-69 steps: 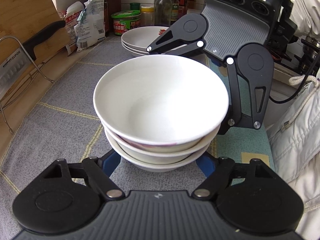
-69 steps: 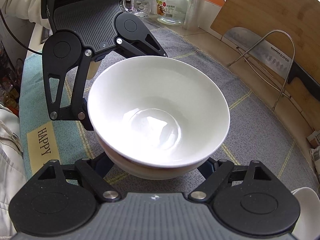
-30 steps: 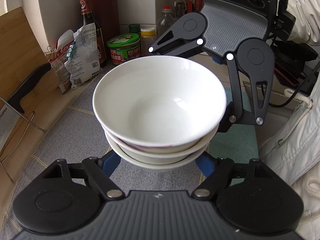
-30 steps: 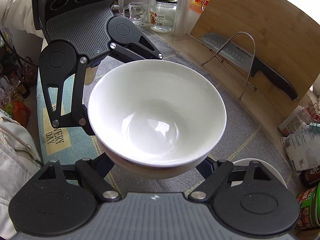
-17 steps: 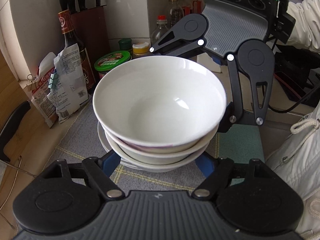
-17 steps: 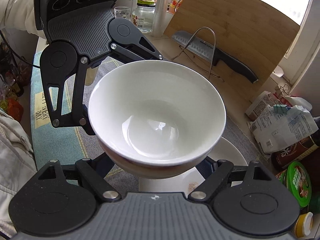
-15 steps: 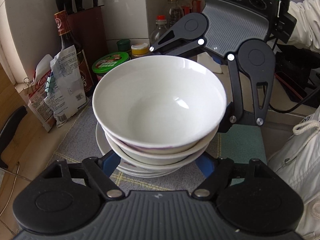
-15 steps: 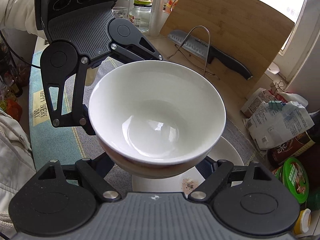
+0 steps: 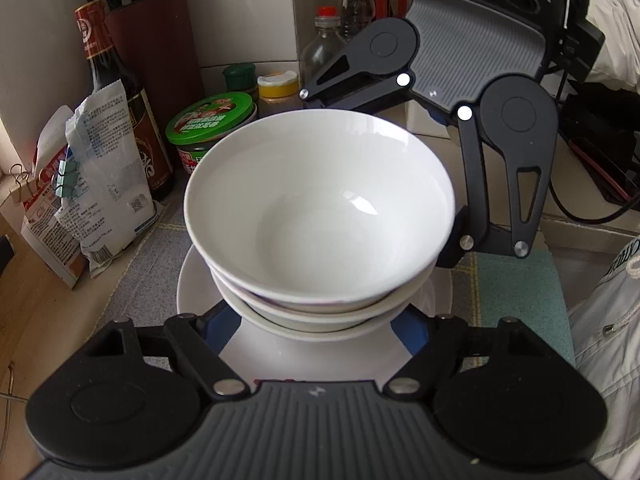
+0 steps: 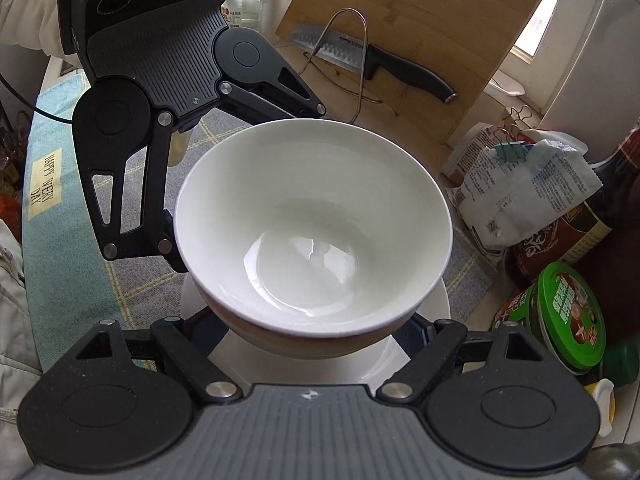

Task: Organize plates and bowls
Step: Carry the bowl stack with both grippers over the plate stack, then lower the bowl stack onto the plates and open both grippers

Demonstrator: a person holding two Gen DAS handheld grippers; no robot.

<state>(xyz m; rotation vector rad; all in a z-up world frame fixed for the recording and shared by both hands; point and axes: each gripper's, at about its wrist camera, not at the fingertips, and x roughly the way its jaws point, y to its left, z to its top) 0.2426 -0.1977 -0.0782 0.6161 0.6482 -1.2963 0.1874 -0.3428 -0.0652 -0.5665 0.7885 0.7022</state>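
Glossy bowl stack (image 9: 320, 216) now over plates (image 9: 200, 280)

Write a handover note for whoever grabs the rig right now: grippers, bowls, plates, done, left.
Left gripper: shut on the bowl stack from one side.
Right gripper: shut on it from the opposite side.
Bowls: three nested, carried by both grippers, directly above the plates on the mat; contact not visible.
Done: bowls stacked, brought over plates.
Left: lower onto plates, open both, back out.

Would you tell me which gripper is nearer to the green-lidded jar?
Right. The green-lidded jar sits just beside the right gripper; the left gripper is across the bowl stack from it.
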